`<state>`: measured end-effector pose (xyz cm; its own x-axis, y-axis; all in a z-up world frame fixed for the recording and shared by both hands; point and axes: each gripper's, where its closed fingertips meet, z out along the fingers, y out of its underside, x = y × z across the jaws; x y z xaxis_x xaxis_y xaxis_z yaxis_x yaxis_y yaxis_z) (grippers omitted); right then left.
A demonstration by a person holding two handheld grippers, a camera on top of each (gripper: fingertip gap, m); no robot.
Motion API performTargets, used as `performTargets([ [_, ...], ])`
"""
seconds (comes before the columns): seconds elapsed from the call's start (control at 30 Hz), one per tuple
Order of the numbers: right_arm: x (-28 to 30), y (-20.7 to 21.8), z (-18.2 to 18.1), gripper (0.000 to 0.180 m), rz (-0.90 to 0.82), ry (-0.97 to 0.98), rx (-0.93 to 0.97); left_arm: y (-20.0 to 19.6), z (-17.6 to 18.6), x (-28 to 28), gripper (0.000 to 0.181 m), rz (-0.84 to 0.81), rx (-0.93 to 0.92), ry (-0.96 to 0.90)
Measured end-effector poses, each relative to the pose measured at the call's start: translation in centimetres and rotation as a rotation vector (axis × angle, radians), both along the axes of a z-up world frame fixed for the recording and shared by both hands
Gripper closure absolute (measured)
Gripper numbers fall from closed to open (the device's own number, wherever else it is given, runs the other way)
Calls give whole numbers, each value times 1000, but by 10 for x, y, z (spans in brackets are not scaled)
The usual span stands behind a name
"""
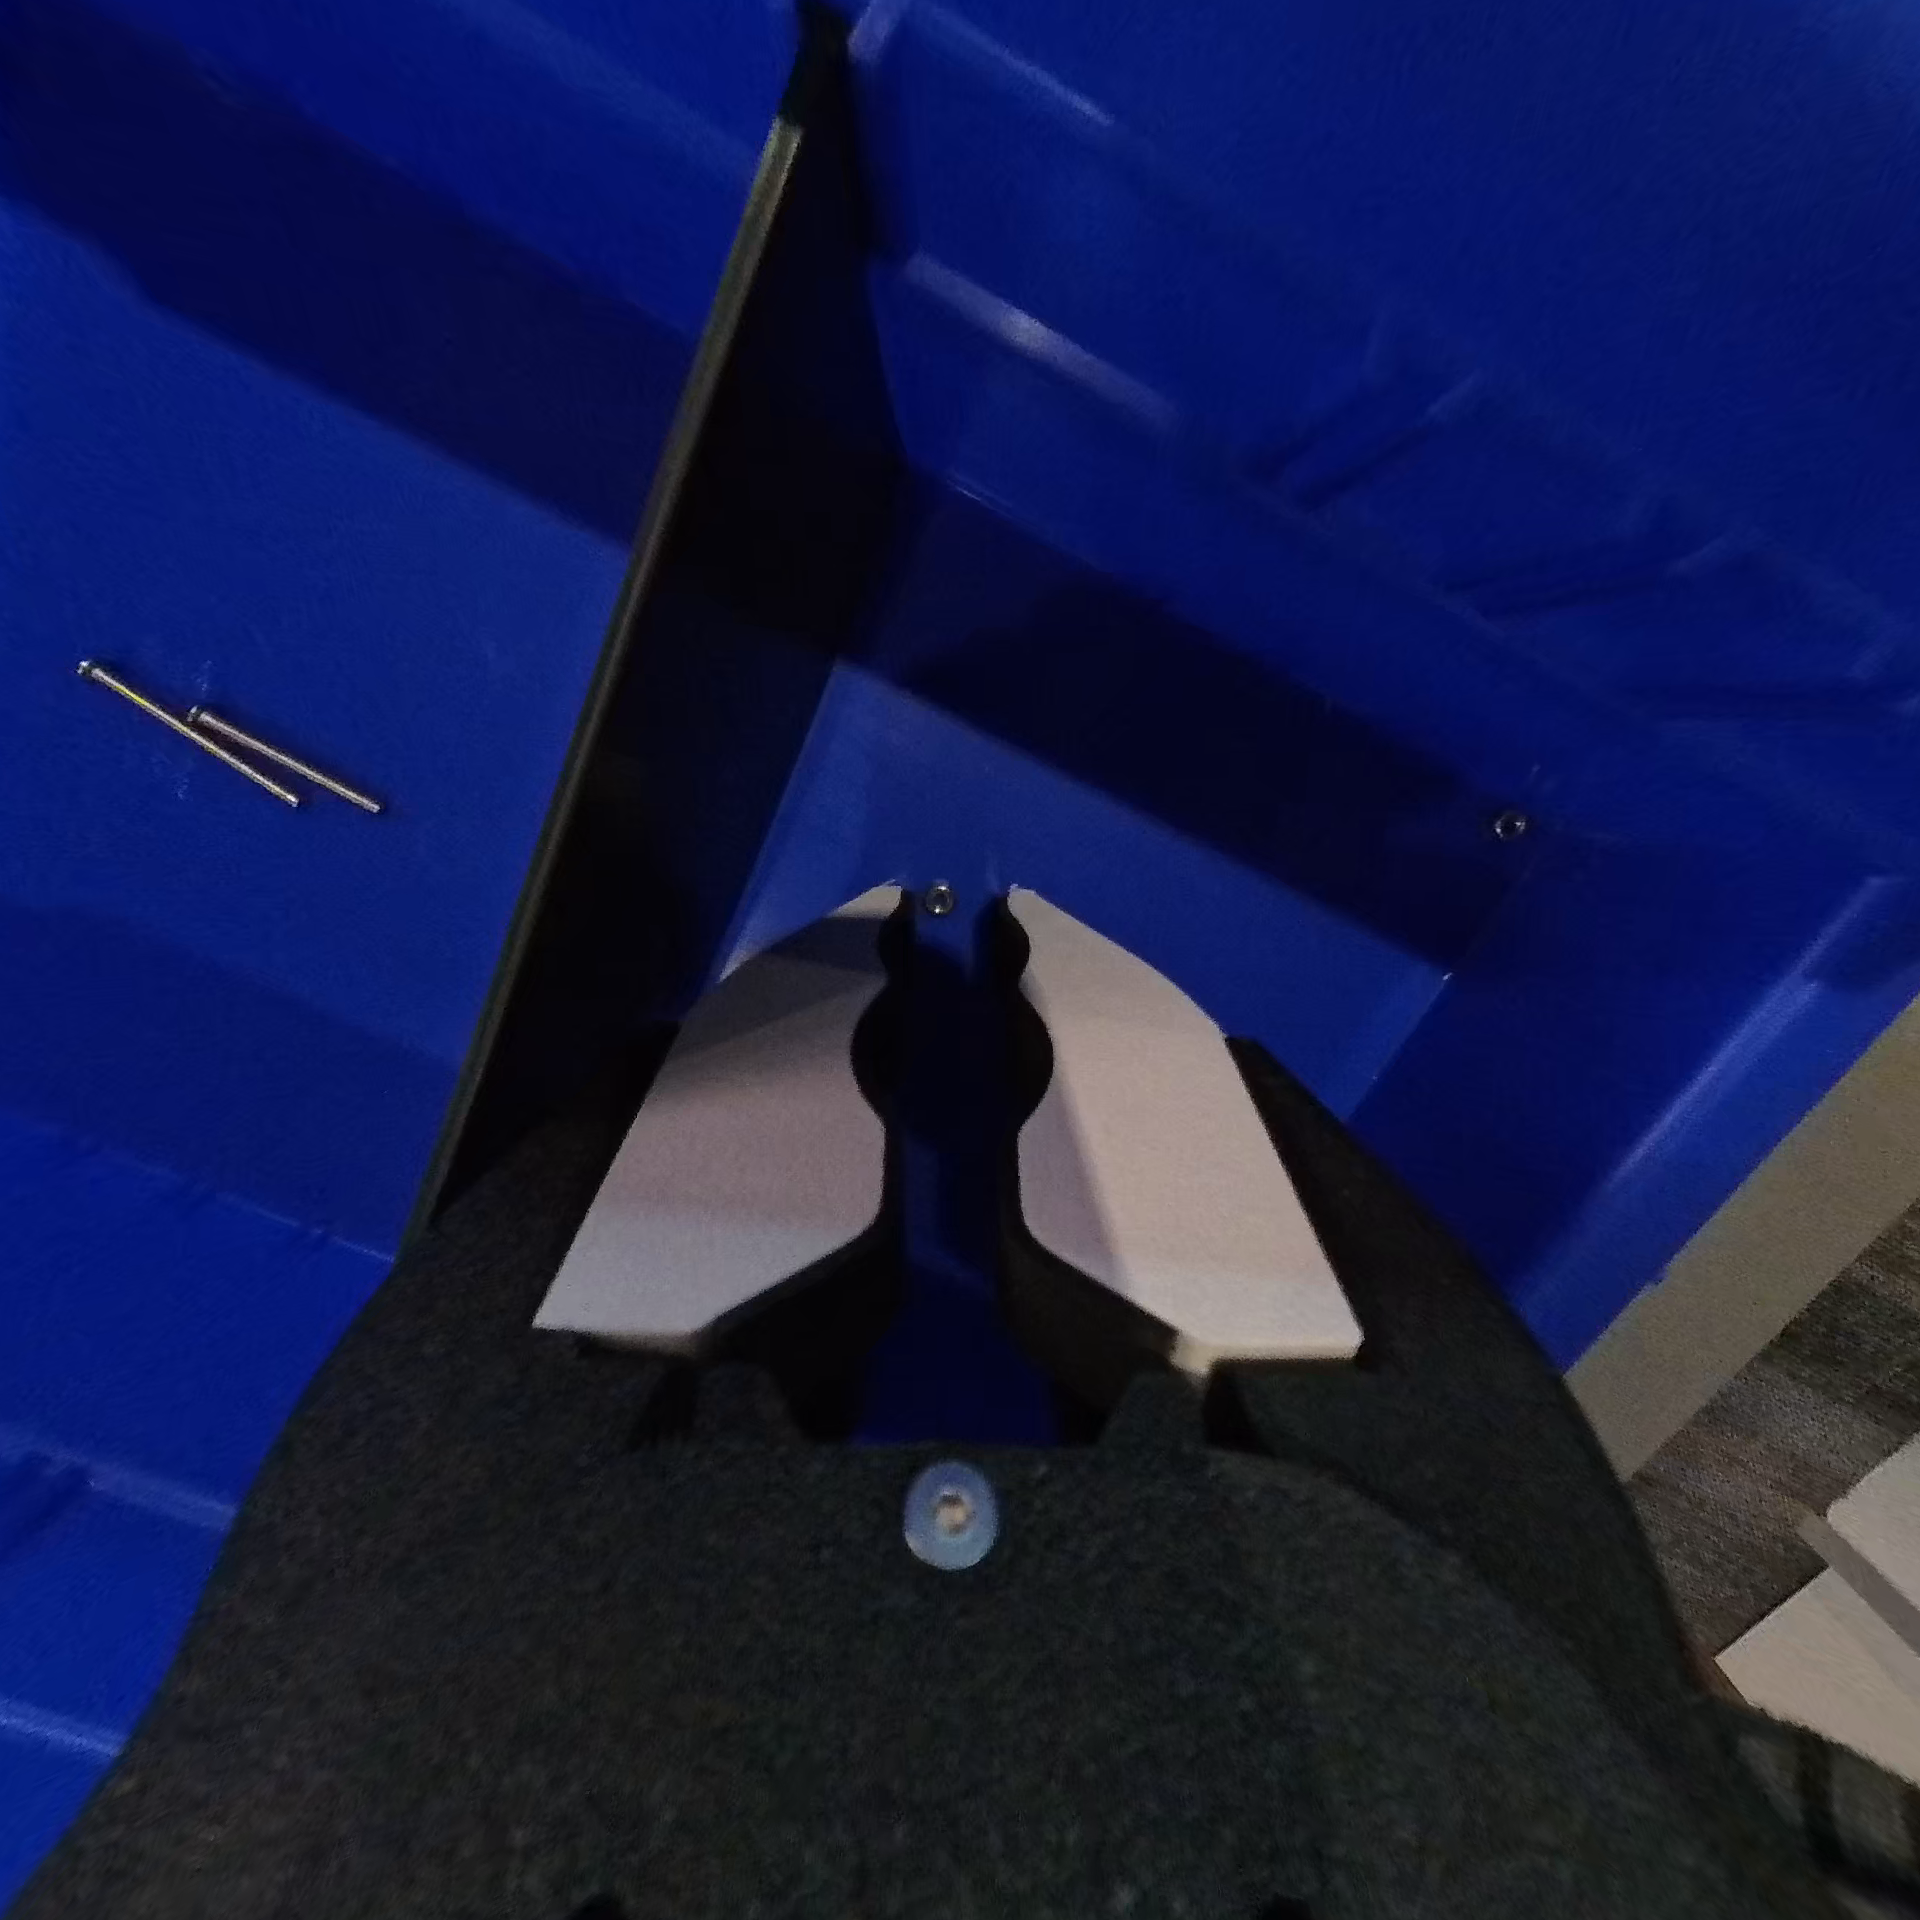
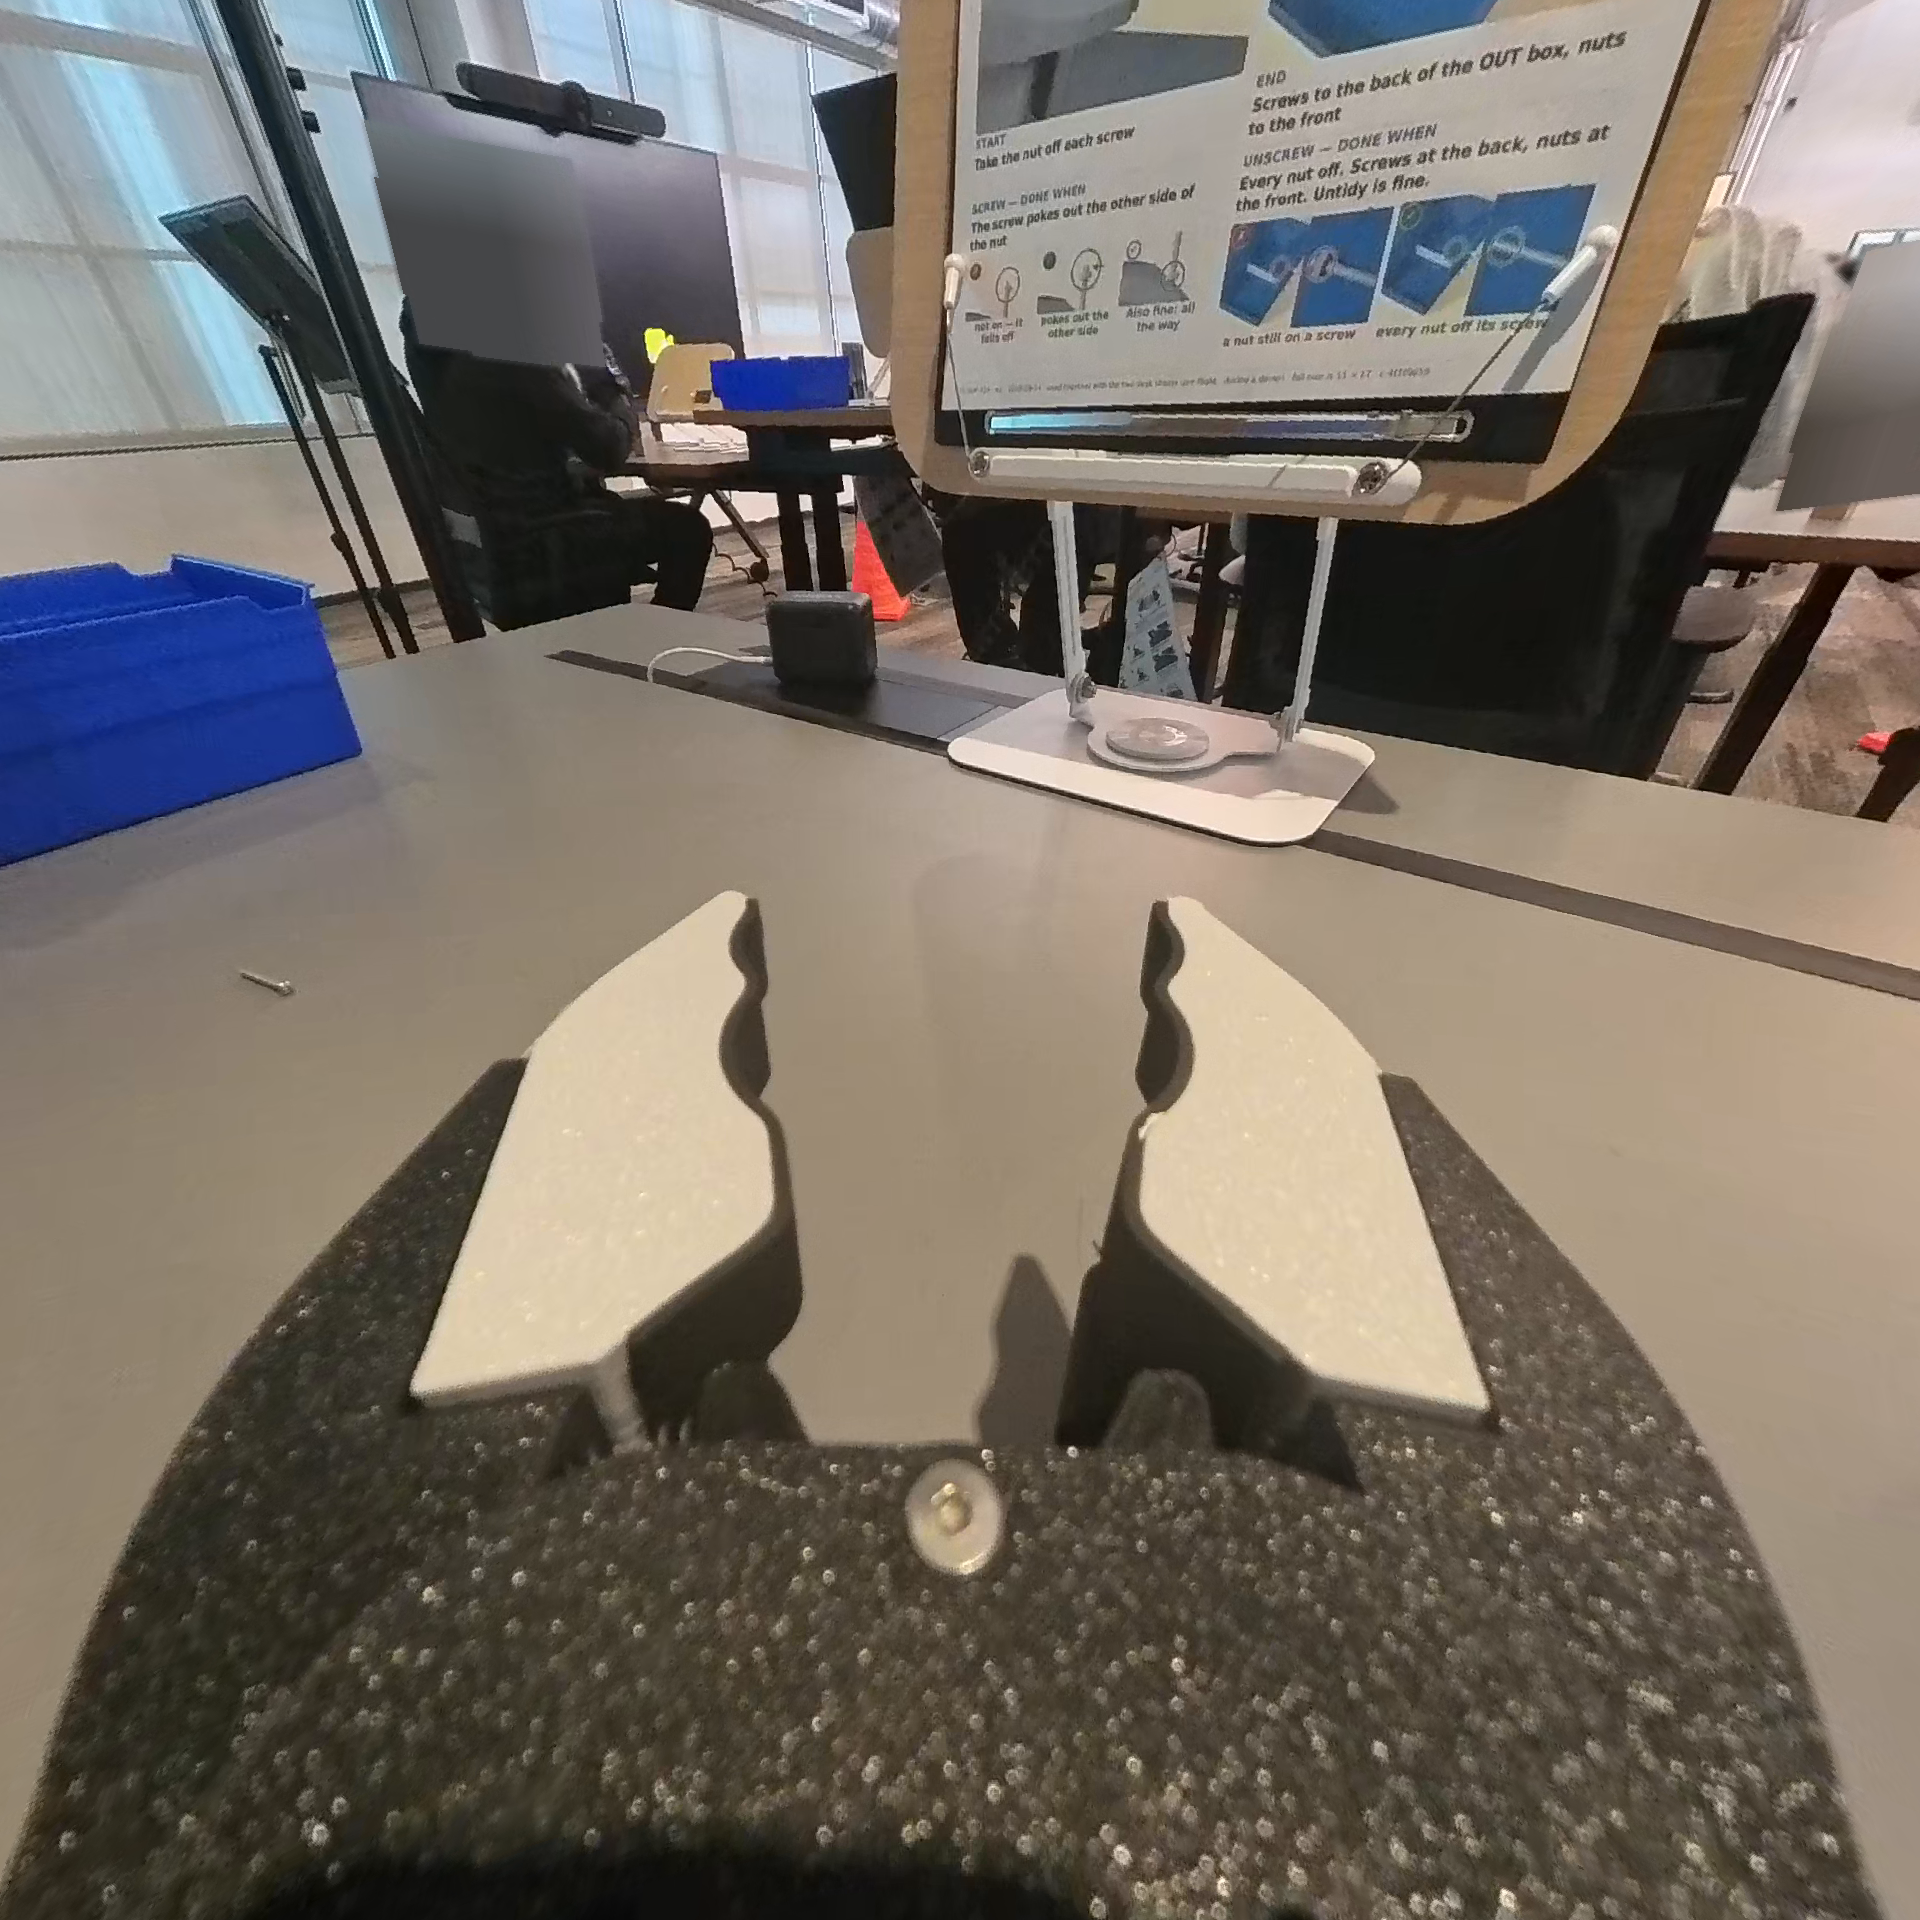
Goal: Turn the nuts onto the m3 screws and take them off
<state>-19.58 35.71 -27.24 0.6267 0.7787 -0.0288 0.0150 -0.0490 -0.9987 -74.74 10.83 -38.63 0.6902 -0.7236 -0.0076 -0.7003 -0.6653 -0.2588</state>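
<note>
In the left wrist view my left gripper (image 1: 953, 899) points down into a blue bin (image 1: 1195, 852). Its jaws stand a narrow gap apart, with a small silver nut (image 1: 940, 899) on the bin floor between the fingertips, close to the left one. A second nut (image 1: 1507, 826) lies further right in the same bin. Two long thin screws (image 1: 234, 740) lie side by side in the neighbouring blue bin (image 1: 260, 935) on the left. In the right wrist view my right gripper (image 2: 953, 909) is wide open and empty, low over the grey table (image 2: 935, 831). One screw (image 2: 265, 982) lies on the table to its left.
A dark gap (image 1: 748, 623) separates the two bins. A blue bin (image 2: 156, 696) stands at the table's left. An instruction board (image 2: 1278, 208) on a white stand (image 2: 1153, 764) and a black cube (image 2: 821, 634) with a cable stand at the back. A person sits at a desk beyond. Across from one pair of fingers to the other is roughly 60 cm.
</note>
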Motion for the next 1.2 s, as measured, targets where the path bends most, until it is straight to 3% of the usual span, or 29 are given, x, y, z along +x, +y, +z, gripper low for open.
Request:
performTargets([
  [0.83, 2, 0, 3, 110, -5, 16, 6, -1, 3, -4, 175, 24, 20, 14],
  [1.0, 0, 0, 2, 110, 2, 14, 4, -3, 27, -5, 175, 66, 76, -41],
  [1.2, -2, 0, 3, 110, 8, 17, 5, 1, 86, 9, 176, 80, 138, -59],
])
